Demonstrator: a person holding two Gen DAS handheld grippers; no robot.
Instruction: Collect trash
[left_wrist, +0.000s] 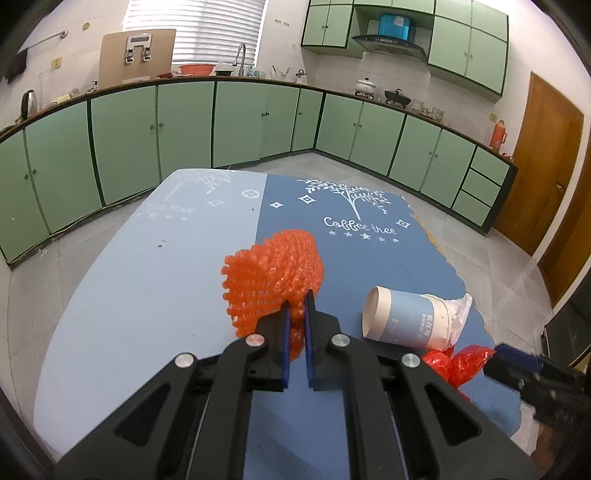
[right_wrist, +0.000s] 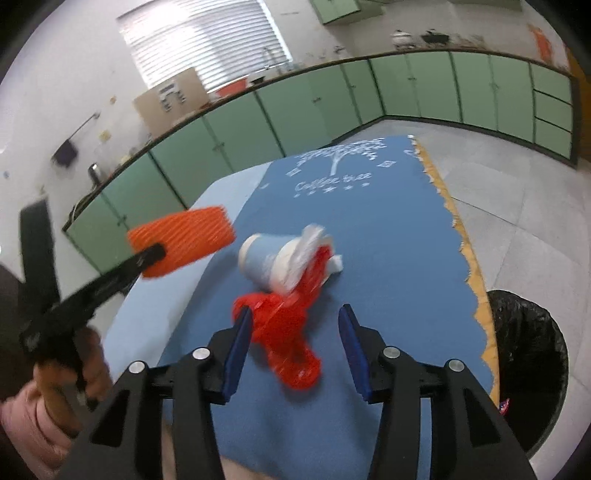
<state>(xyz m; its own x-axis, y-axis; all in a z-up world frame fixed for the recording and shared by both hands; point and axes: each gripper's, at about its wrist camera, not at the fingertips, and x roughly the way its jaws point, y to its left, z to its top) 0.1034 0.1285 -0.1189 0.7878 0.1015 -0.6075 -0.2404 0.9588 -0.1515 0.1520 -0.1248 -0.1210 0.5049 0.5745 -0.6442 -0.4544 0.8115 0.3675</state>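
My left gripper (left_wrist: 298, 299) is shut on an orange foam net (left_wrist: 273, 273), held up over the blue tablecloth (left_wrist: 166, 288). A paper cup (left_wrist: 406, 317) lies on its side to the right, with crumpled white plastic (left_wrist: 460, 308) at its mouth and a red plastic bag (left_wrist: 458, 363) in front of it. In the right wrist view, my right gripper (right_wrist: 295, 314) stands open over the red plastic bag (right_wrist: 291, 339), which lies between its blue pads (right_wrist: 236, 347). The cup (right_wrist: 264, 260) lies just beyond. The orange net (right_wrist: 184, 236) hangs at the left.
A black-lined trash bin (right_wrist: 528, 354) stands on the floor off the table's right edge. A person's hand (right_wrist: 55, 387) holds the left gripper's handle at the lower left. Green kitchen cabinets (left_wrist: 184, 125) line the far walls, and a wooden door (left_wrist: 546, 166) is at the right.
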